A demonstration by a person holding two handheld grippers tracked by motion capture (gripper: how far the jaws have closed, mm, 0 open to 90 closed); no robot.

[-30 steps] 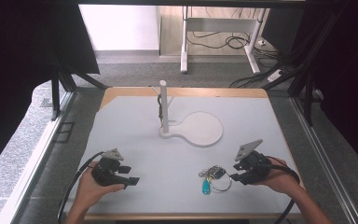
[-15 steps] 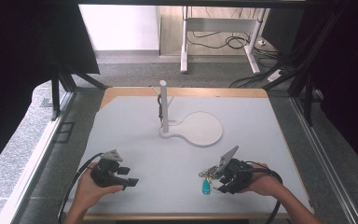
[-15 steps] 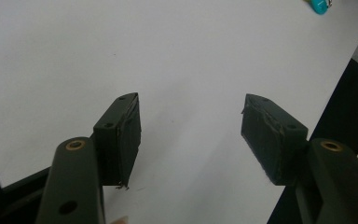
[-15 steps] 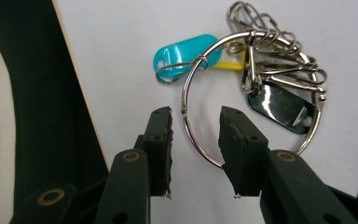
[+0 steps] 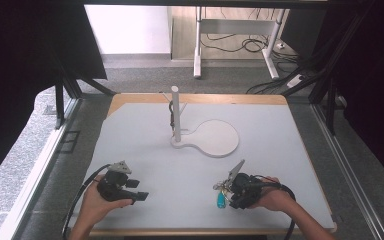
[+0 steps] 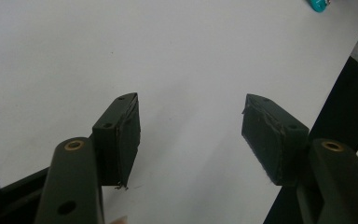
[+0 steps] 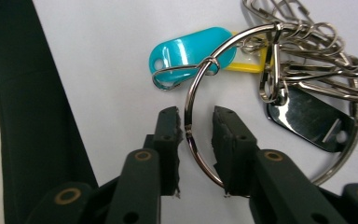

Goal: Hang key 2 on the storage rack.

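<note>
Shifted leftward and lower since a second ago, right gripper (image 7: 196, 135) now straddling large wire key ring (image 7: 200, 140), matte black jaws narrowed either side, not quite pinching. Glossy teal tag (image 7: 189, 49), yellow tag (image 7: 251, 63) half hidden, shiny steel plate (image 7: 307, 119) and thin clips (image 7: 307, 42) bunched near front edge of smooth white table (image 5: 280, 150). Left gripper (image 6: 191, 135) wide apart, empty; frayed pads (image 6: 130, 135).

Even, bright light on the pale counter (image 5: 280, 150), dark surround at the high view's edges, soft shadows, near fingers (image 6: 121, 135) slightly blurred, glints on the key ring (image 7: 200, 84).
</note>
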